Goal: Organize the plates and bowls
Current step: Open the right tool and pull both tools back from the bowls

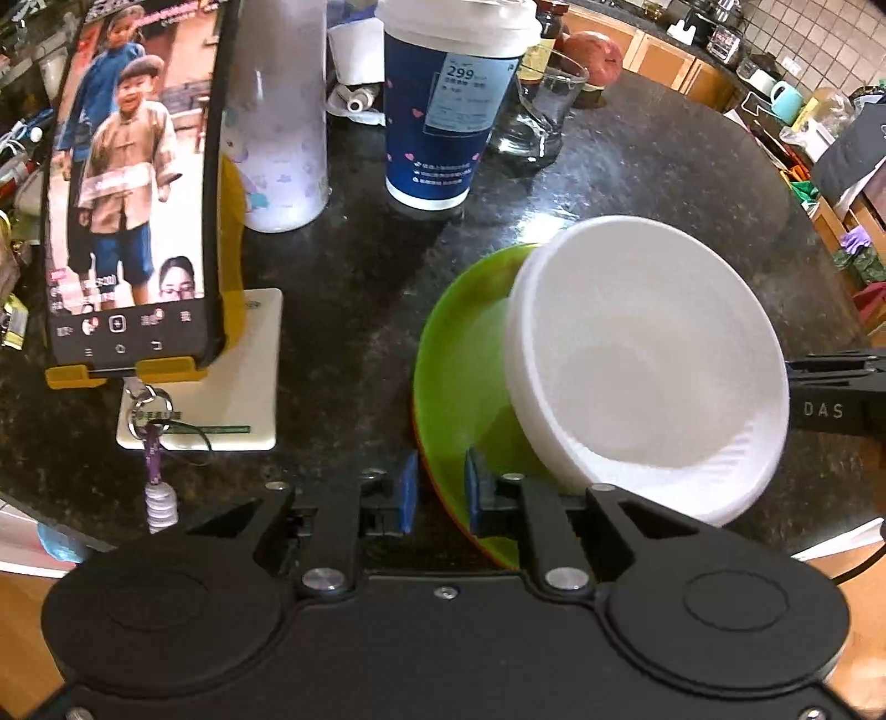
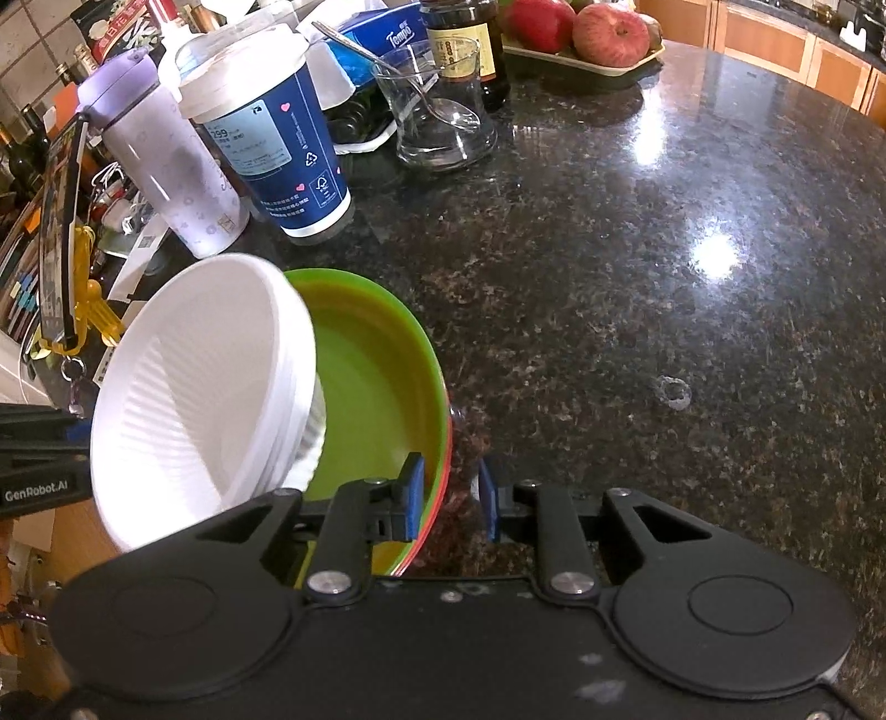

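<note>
Bowls sit at the near edge of the dark speckled granite counter (image 2: pixel 637 266): a stack of white ribbed bowls (image 1: pixel 648 371), nested several deep, leans tilted inside a lime-green bowl (image 1: pixel 465 387). Under the green bowl's rim shows a thin red-orange edge of another bowl (image 2: pixel 437 520), so the coloured ones are stacked too.

Left gripper (image 1: pixel 440 493) has its blue pads straddling the green bowl's near rim, one outside and one inside, narrowed around the rim; whether both pads press on it cannot be told. Right gripper (image 2: pixel 451 501) straddles the opposite side of the same rim: its inner pad lies against the green wall, while its outer pad stands off over bare granite, a gap showing beside the red-orange edge.

Relative to the green bowl, a blue paper cup (image 2: pixel 271 144) with a white lid, a lilac bottle (image 2: pixel 166 171) and a glass jar (image 2: pixel 437 111) with a spoon stand beyond it, apart from it. A phone (image 1: pixel 127 183) on a yellow stand is off to one side. Opposite the phone, the granite beyond the bowl lies open and glossy up to a tray of apples (image 2: pixel 587 39) at the far edge.
</note>
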A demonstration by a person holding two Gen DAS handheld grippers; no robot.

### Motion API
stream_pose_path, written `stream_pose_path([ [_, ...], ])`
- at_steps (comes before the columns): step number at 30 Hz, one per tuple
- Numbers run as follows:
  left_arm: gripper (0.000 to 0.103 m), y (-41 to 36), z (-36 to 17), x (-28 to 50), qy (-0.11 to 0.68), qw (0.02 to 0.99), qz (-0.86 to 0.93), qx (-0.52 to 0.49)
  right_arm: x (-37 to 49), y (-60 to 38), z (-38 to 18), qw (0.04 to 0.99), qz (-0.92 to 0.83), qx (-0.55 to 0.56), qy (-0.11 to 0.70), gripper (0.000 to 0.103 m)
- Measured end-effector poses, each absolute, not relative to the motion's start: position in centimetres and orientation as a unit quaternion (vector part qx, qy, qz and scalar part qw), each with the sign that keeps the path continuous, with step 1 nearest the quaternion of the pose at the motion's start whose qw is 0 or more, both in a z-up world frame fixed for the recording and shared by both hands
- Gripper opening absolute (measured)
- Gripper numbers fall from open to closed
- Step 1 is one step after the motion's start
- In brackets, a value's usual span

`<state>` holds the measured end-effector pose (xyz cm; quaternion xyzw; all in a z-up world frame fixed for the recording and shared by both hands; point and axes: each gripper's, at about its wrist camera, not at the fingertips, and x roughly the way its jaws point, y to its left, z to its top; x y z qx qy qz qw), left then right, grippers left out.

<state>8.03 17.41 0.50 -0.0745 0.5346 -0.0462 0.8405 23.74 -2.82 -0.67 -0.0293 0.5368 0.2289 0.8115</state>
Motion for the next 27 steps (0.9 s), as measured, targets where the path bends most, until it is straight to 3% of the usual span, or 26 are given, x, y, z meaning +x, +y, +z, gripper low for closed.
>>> stream_pose_path([
  [5,0.019,17.1,0.4,8.0,0.534,0.842,-0.048,-0.066,23.3,-2.7,-0.6,0.813,0.237,-0.038,0.53,0.009],
  [27,0.018,11.2,0.0,9.9,0.541,0.835,-0.087,-0.038,22.9,-9.5,-0.3,0.824,0.192,-0.009,0.533,0.009],
])
